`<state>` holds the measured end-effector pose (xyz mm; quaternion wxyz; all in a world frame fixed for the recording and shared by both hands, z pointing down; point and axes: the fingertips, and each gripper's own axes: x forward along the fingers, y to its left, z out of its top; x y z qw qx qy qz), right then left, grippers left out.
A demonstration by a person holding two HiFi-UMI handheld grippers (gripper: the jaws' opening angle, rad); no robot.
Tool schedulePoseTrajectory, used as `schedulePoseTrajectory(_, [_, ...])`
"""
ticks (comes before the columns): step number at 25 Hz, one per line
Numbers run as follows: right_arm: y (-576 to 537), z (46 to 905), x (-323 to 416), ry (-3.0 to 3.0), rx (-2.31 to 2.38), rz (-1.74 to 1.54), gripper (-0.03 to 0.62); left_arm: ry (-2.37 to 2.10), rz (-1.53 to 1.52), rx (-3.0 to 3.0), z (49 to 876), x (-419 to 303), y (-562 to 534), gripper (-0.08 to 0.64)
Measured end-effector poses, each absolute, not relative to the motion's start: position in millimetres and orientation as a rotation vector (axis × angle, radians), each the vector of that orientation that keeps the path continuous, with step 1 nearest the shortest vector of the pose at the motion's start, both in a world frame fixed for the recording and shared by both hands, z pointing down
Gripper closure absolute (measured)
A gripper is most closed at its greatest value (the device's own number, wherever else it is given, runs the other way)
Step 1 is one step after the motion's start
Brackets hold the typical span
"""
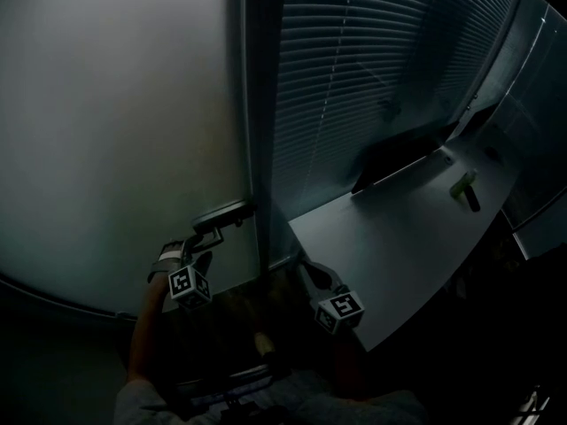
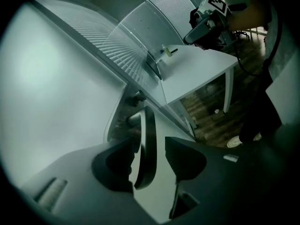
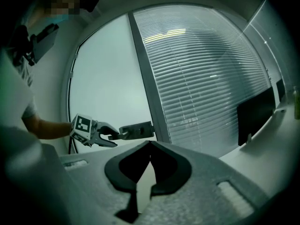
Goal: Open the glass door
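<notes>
Glass door: The frosted glass door point(image 1: 115, 131) stood right in front of the left hand-held gripper point(image 1: 202, 248). It looked shut against its dark frame.
Door handle: The dark door handle point(image 2: 149, 135) sat between the two jaws of the left hand-held gripper. That was likely because the handle has to be worked first to open the door.
Left hand-held gripper: Its jaws were wide apart and let go, not squeezing the handle. One jaw was very close to the handle, but it was not clear if it touched.
Right hand-held gripper: The right hand-held gripper point(image 3: 150, 148) had its jaws pinched together with nothing in them. It stayed off to the right of the left one, away from the handle, likely to keep out of the way.
Tabletop: A white tabletop point(image 1: 399, 237) was just beside the right hand-held gripper, on its right.
Blinds: Closed blinds point(image 1: 372, 78) hung ahead of the right hand-held gripper.
What was left: The door was not yet open. The handle likely still needed a firm grip.
</notes>
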<state>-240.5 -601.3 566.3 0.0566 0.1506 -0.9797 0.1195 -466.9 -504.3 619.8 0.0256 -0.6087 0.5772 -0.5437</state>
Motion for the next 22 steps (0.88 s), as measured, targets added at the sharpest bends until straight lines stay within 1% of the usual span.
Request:
schedulePoseTrajectory(7, [-610.0,569.6,-240.6,-2.953,0.474,0.402,0.595,1.748,-1.733,-1.891,622.0,-468.3,-508.7,0.348])
schedulePoseTrajectory(11, [-615.0,576.7,-247.7,-2.953,0.459,0.42,0.595,1.725,-1.75,-1.885,632.1,-471.2,-514.5,0.377])
schedulePoseTrajectory(16, [-619.0,568.4,-246.3,-2.98,0.446,0.407,0.595,1.718,-1.759,-1.849,629.1,-472.0,-517.6,0.431])
schedulePoseTrajectory(18, [-622.9,571.9,-244.5,-2.977,0.45,0.412,0.595,1.713,-1.76,-1.83,632.7,-473.2,-521.7,0.476])
schedulePoseTrajectory(22, [-628.5,577.5,-240.1,-2.96,0.471,0.421,0.595,1.699,-1.76,-1.801,637.3,-473.9,-529.1,0.537])
